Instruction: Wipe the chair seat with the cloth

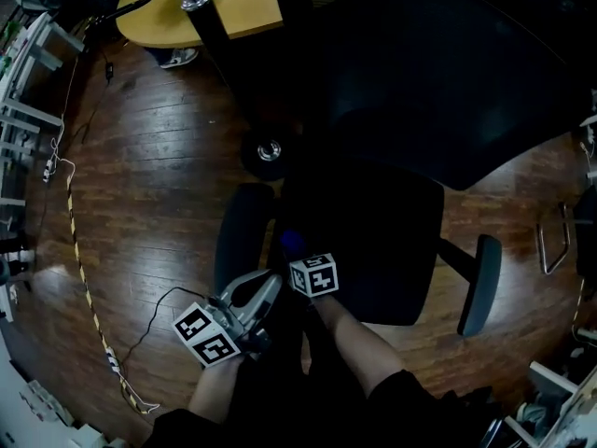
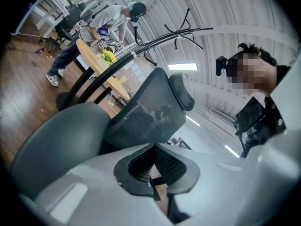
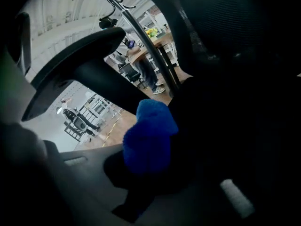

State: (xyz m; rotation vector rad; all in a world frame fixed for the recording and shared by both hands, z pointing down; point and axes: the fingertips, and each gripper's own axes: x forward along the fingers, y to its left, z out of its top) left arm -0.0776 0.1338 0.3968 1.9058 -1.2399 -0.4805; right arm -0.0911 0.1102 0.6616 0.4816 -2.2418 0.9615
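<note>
Wood floor (image 1: 159,185), office chair below me. I am holding the right gripper (image 3: 150,173) clamped on the blue cloth (image 3: 148,135) at the seat's (image 1: 382,241) left edge; the unwiped seat is lying to its right and ahead. The left gripper (image 2: 155,173), jaws together and empty, is hovering beside the left armrest (image 1: 241,231).

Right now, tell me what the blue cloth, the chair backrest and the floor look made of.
Blue cloth: fuzzy matte pile, probably microfibre.
Chair backrest: dark mesh fabric, with a see-through weave showing.
Floor: glossy wood planks or wood-look laminate, going by the plank seams and reflections.
</note>
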